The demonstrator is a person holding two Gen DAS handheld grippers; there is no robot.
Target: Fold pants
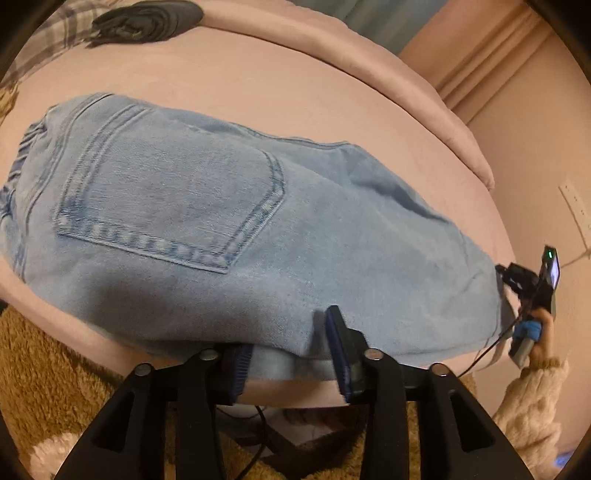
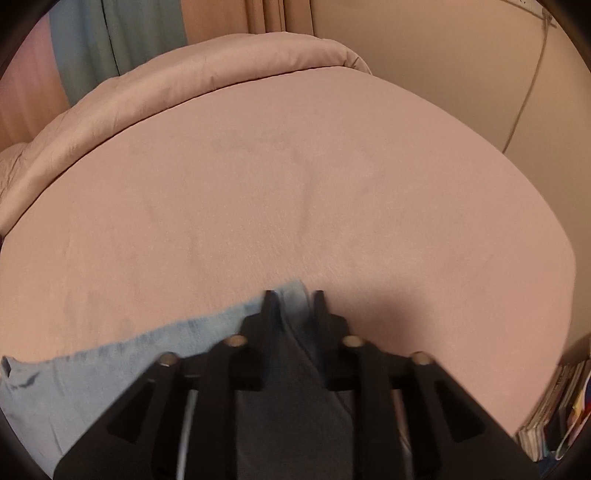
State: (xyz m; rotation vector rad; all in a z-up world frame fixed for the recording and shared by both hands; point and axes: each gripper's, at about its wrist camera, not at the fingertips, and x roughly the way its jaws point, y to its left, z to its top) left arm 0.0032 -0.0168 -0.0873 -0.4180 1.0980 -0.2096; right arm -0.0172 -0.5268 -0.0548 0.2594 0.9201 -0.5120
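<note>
Light blue jeans lie folded on the pink bed, back pocket up, waistband at the left. My left gripper is at the near edge of the jeans; its blue pads stand apart, with denim draped over the left one and hanging between them. My right gripper is shut on the jeans' edge near the bed's front. It also shows at the far right of the left wrist view, held by a hand in a cream sleeve.
A dark folded garment and plaid cloth lie at the bed's far left. A rolled pink duvet lines the far side. Brown fuzzy rug is below the bed. Books stand at the right.
</note>
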